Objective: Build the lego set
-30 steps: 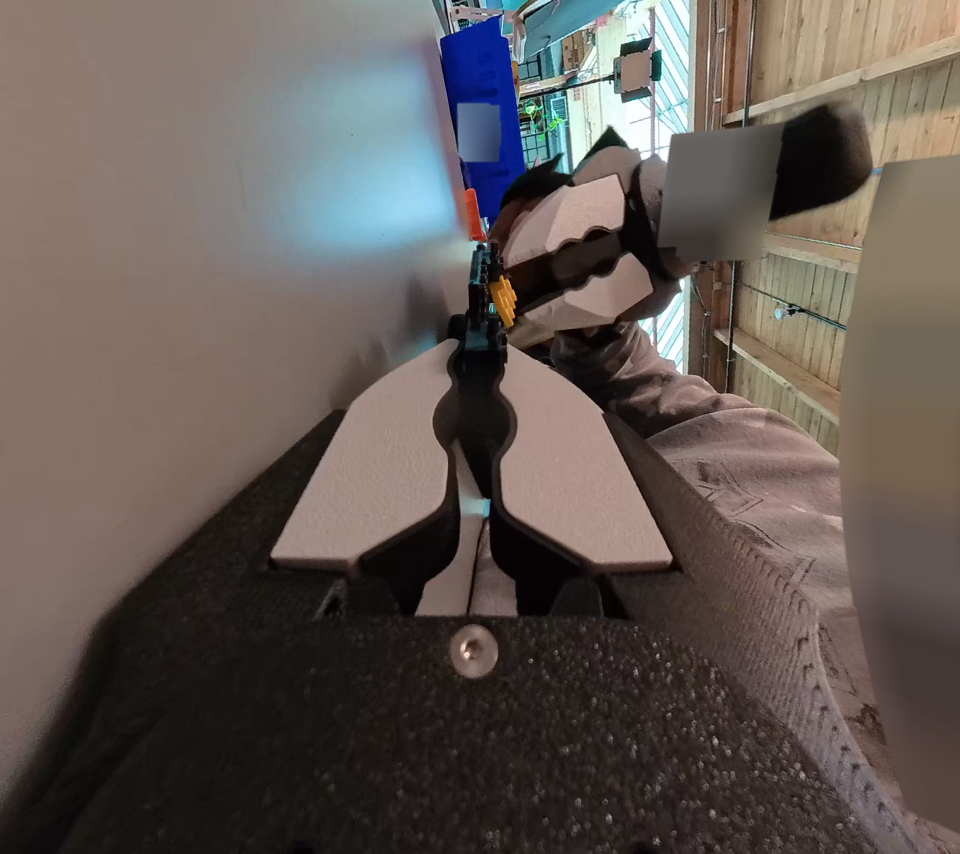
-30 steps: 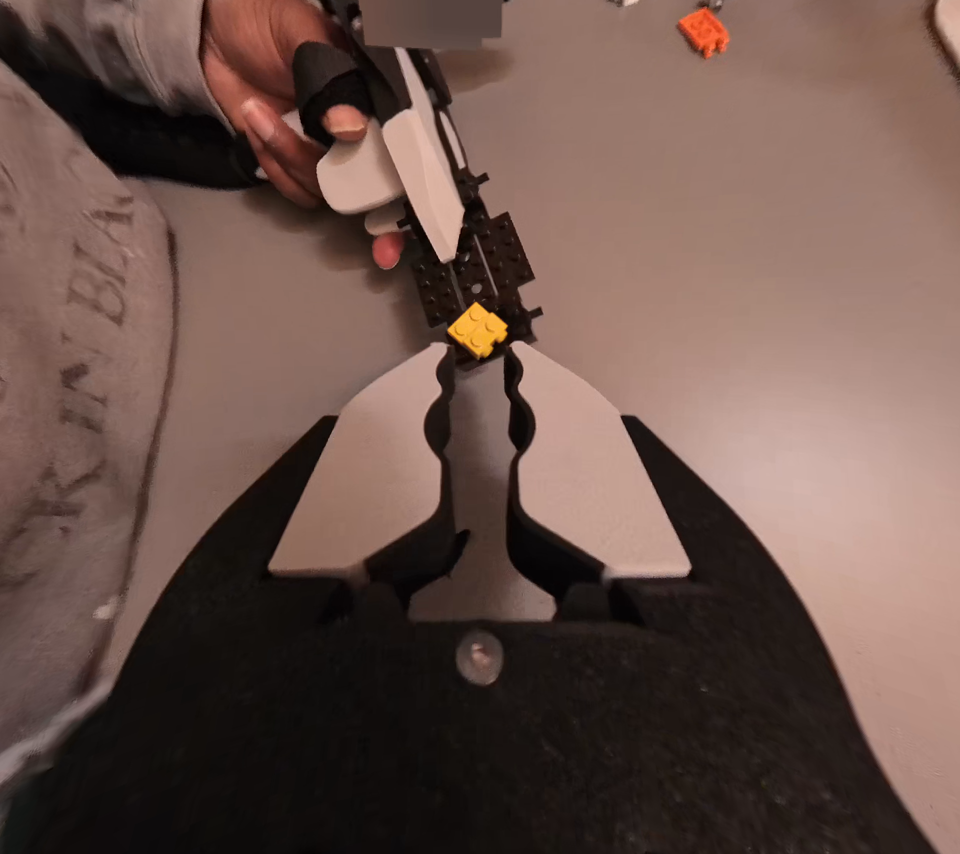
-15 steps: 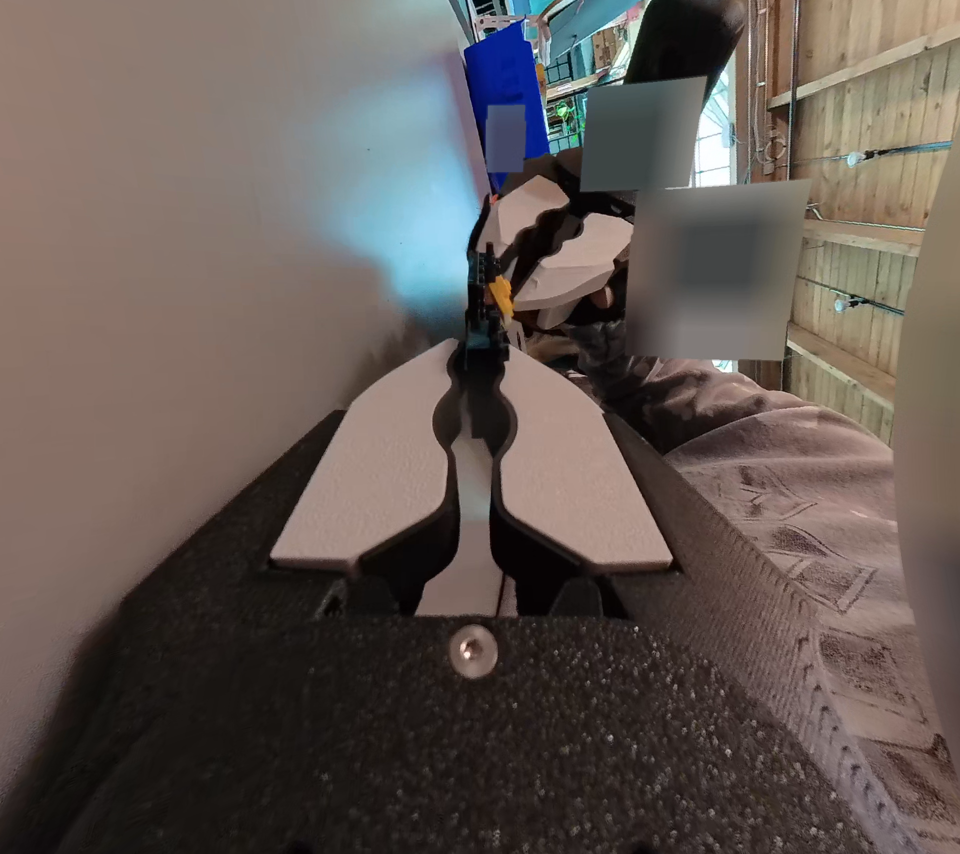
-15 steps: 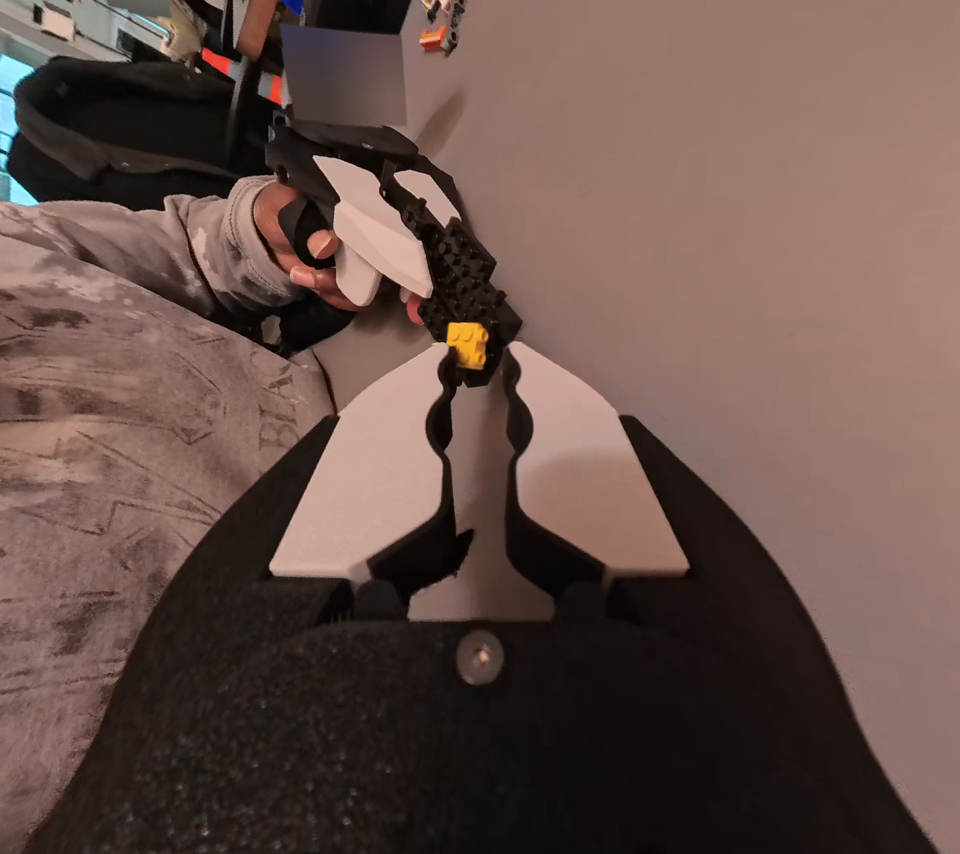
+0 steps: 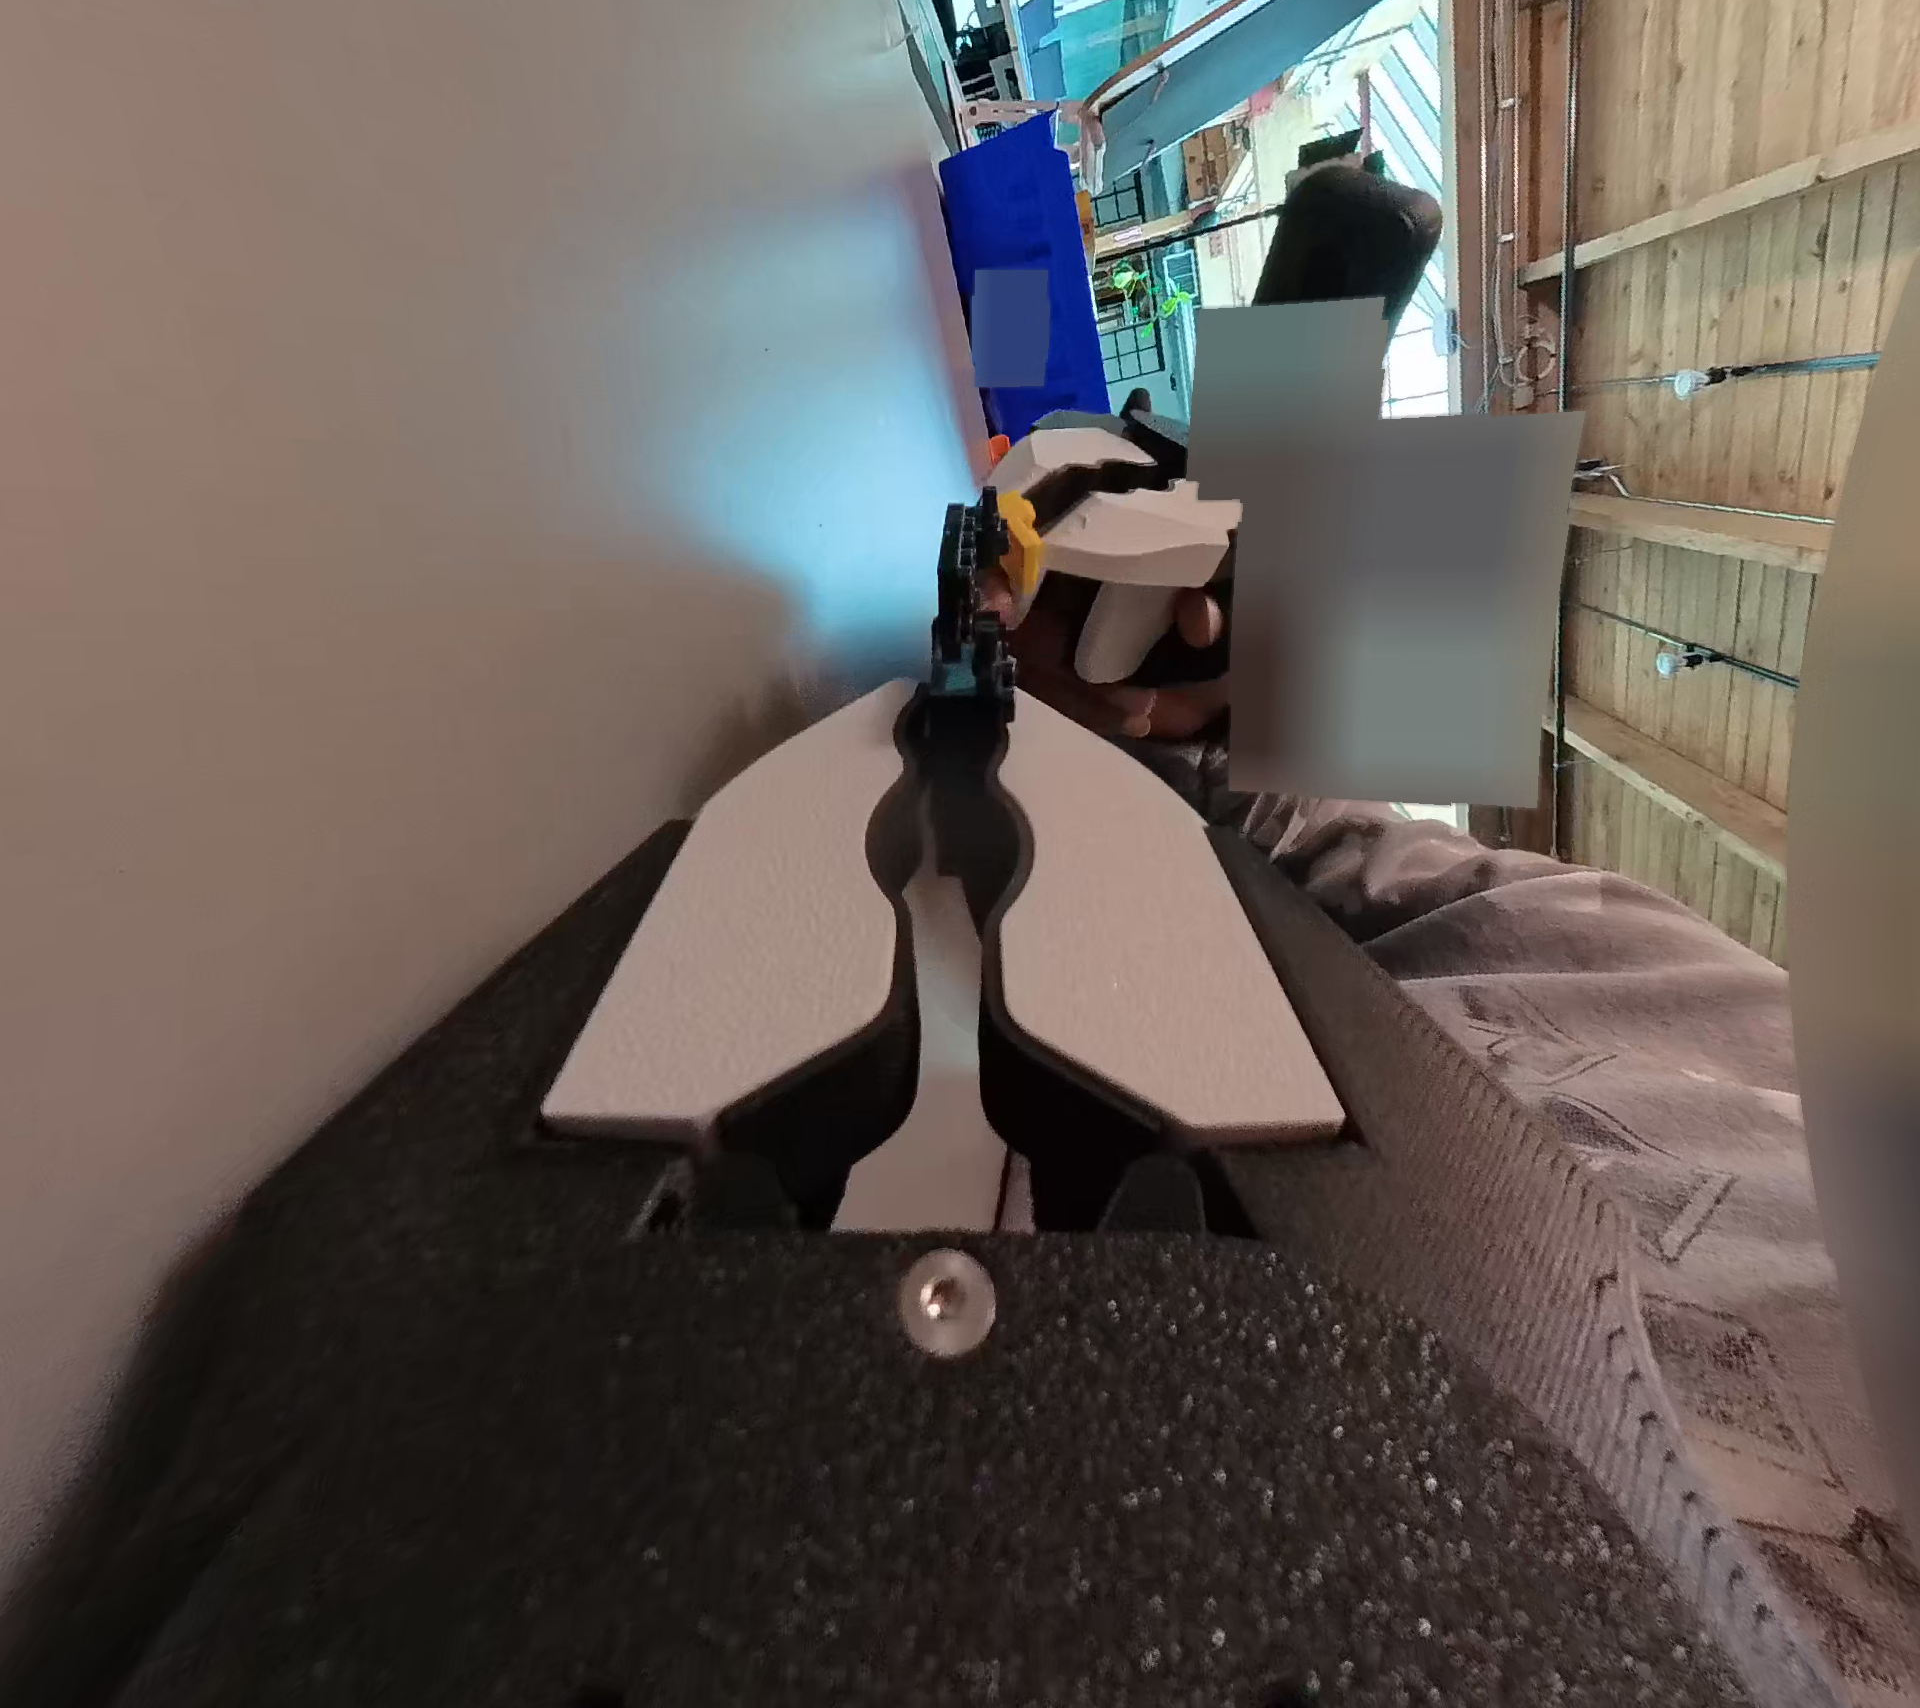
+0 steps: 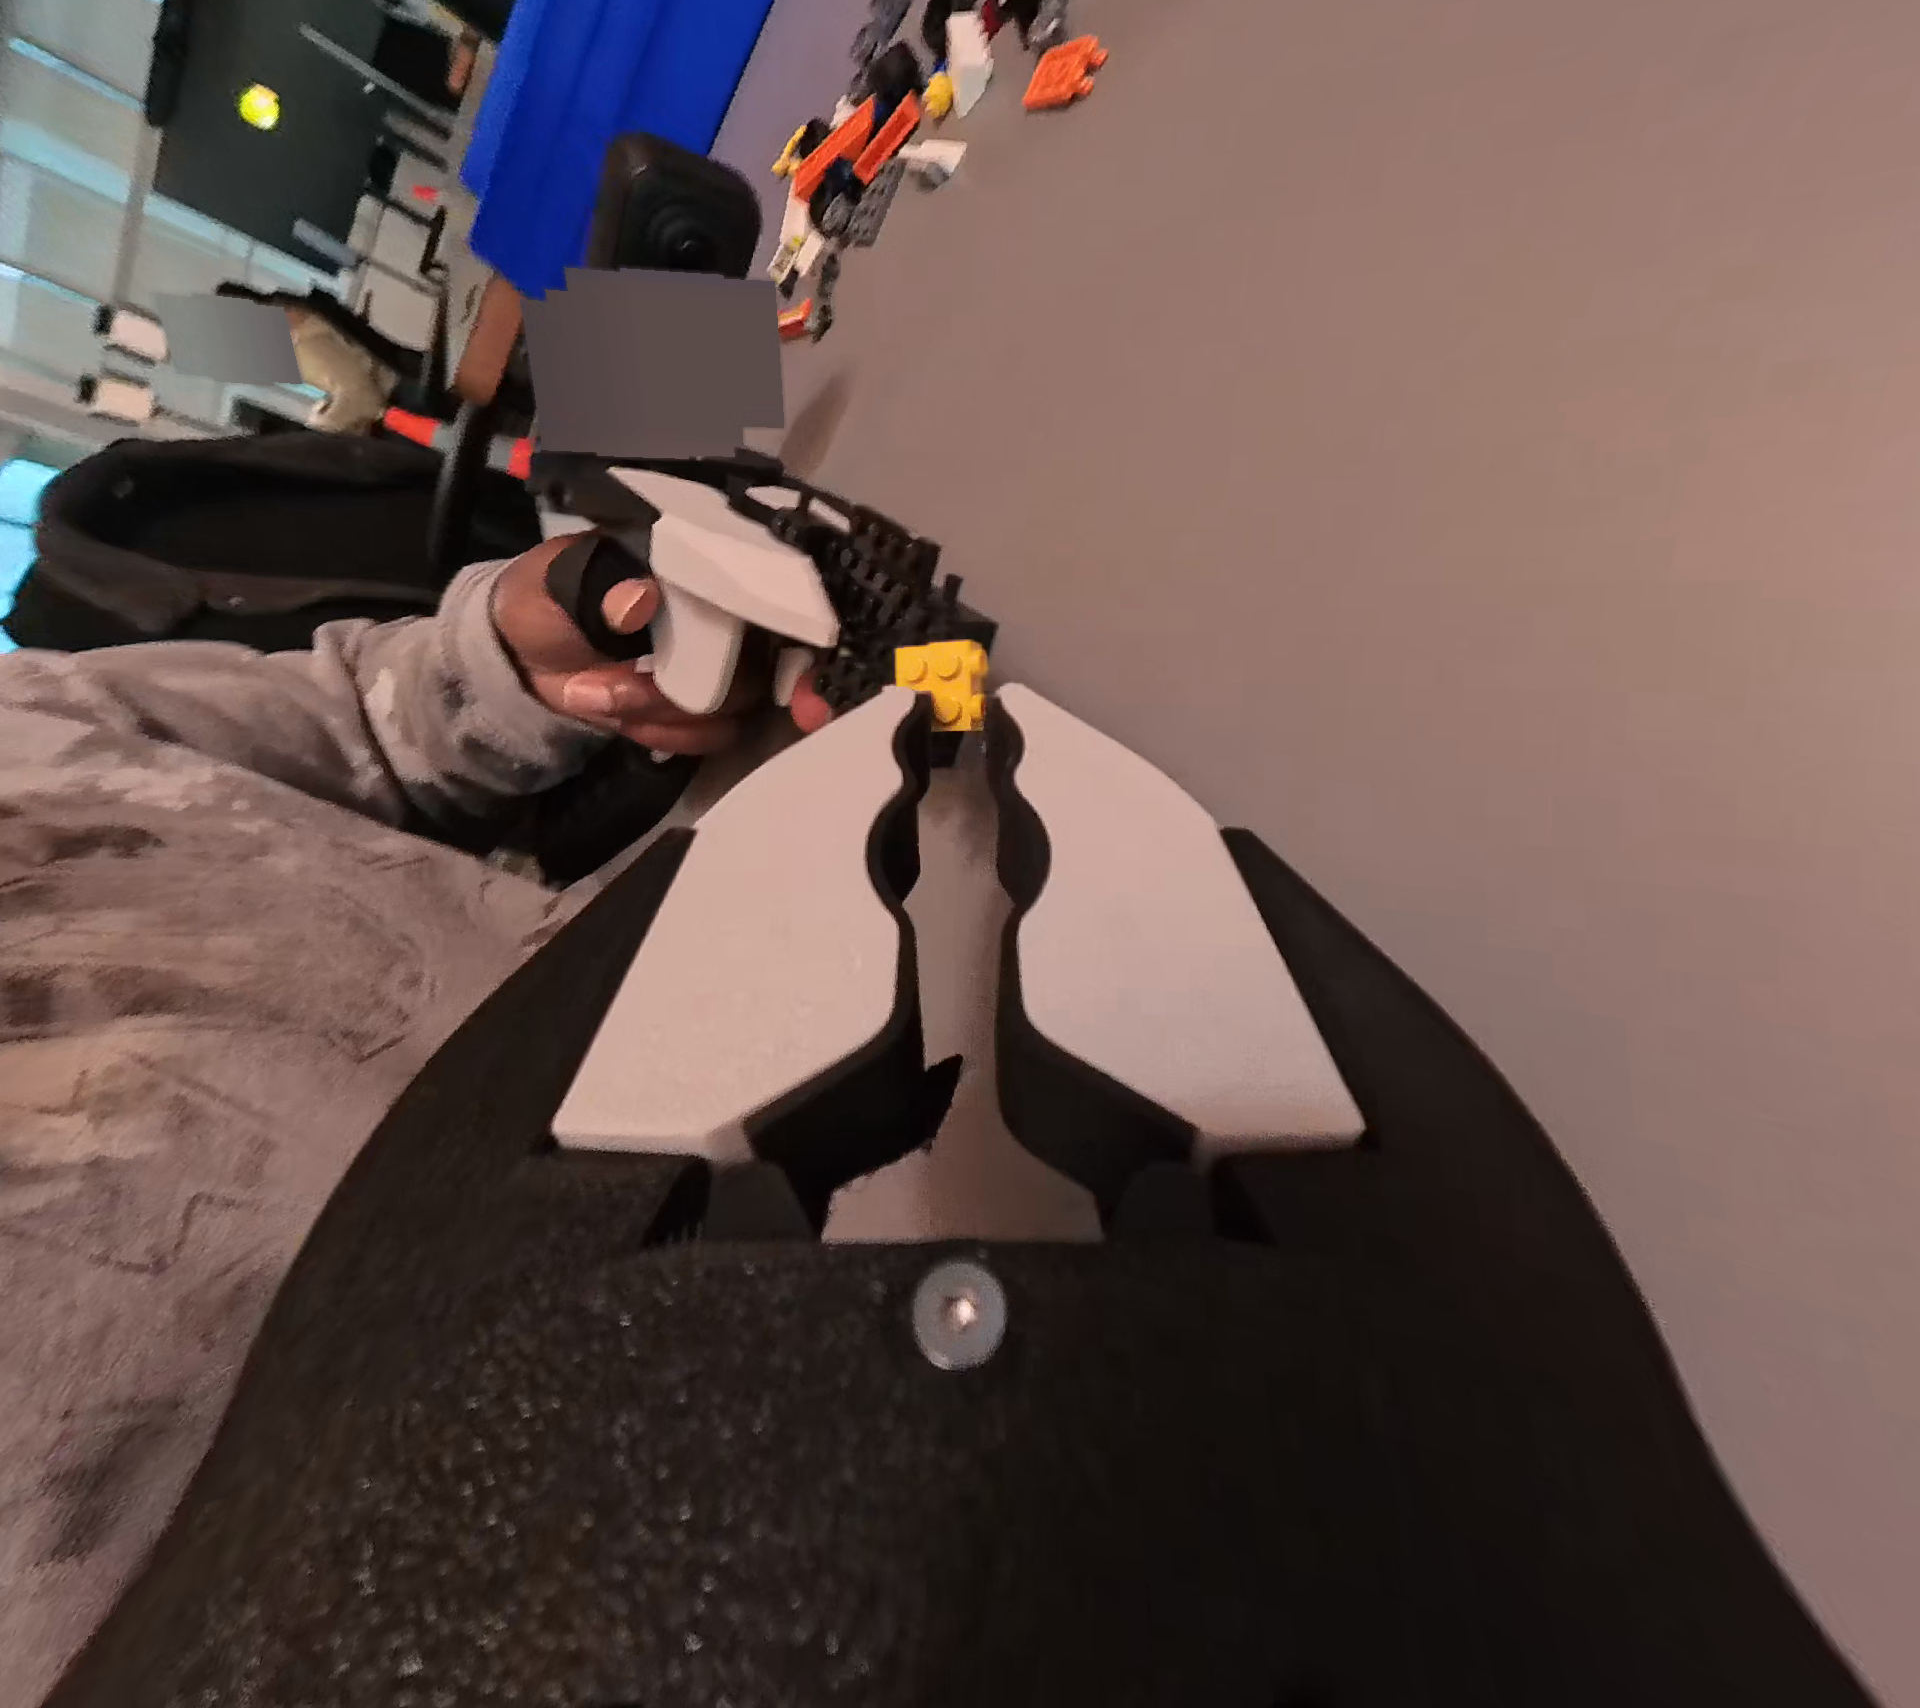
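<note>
**Yellow brick at black assembly: seating step**

At frame centre of the right wrist view, a yellow brick [image 6: 943, 679] is seen at the tips of the right gripper [image 6: 951, 713]; the jaws are nearly closed and appear to be pinching it, though the contact faces are partly hidden. The brick lies against the near end of the black lego assembly [image 6: 883, 609], which is held edge-on, clear of the grey desk [image 6: 1455, 515].

In the left wrist view, the left gripper [image 5: 956, 708] is recorded with its jaws clamped on the lower end of the assembly, at centre frame. The right gripper's white fingers [image 5: 1122, 536] are noted just right of the assembly, with the yellow brick between.

Loose lego pieces [image 6: 914, 110] are scattered on the desk at upper centre of the right wrist view, beside a blue box [image 6: 644, 17] at upper left.

Judged step: pressing the yellow brick onto the assembly. Whether the studs are fully seated cannot be told. Next move is judged to call for firm pressure square to the plate, countered by the left grip, then release of the right jaws.
</note>
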`<state>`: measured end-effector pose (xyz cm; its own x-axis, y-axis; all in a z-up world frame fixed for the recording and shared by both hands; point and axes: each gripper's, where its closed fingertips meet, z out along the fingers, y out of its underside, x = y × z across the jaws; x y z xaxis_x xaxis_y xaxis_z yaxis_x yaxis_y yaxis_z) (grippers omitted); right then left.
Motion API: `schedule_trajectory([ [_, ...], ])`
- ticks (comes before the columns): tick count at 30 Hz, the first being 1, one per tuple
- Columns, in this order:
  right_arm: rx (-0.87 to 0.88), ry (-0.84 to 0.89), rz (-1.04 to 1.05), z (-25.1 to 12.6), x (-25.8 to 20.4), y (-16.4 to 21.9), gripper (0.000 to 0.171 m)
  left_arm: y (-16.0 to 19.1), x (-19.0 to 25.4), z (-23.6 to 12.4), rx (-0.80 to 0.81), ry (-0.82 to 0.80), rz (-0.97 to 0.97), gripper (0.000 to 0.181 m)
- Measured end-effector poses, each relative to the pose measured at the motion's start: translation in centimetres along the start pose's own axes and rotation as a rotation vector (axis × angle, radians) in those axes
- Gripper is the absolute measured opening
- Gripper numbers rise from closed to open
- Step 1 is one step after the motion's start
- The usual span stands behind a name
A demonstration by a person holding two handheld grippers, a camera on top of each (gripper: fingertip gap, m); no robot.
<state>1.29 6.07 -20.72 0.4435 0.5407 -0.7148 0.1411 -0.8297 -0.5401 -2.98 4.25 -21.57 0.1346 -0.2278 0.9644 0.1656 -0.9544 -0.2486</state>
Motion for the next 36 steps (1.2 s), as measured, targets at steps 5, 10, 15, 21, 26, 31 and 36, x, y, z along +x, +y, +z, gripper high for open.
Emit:
schedule_trajectory([
  [5,0.07,0.092,-0.009,0.2,0.3,-0.4,0.01,-0.5,-0.1,0.1,0.047,-0.017,-0.01,0.006],
  [10,0.113,0.181,-0.034,0.4,0.7,-0.7,0.01,-0.8,-0.1,0.2,0.093,-0.029,-0.021,0.006],
  [15,0.119,0.211,-0.029,0.5,1.0,-0.7,0.01,-1.0,-0.1,0.3,0.121,-0.037,-0.025,0.006],
  [21,0.114,0.228,-0.02,0.5,1.3,-0.6,0.009,-1.1,-0.2,0.3,0.138,-0.061,0.013,0.006],
  [26,0.08,0.211,0.0,0.5,1.3,-0.2,0.009,-0.9,0.0,0.5,0.127,-0.105,0.118,0.006],
  [31,0.052,0.214,0.005,0.4,1.3,0.0,0.009,-0.6,0.1,0.7,0.121,-0.148,0.214,0.006],
  [36,0.055,0.213,0.009,0.5,1.3,0.0,0.009,-0.6,0.0,0.7,0.124,-0.146,0.207,0.006],
])
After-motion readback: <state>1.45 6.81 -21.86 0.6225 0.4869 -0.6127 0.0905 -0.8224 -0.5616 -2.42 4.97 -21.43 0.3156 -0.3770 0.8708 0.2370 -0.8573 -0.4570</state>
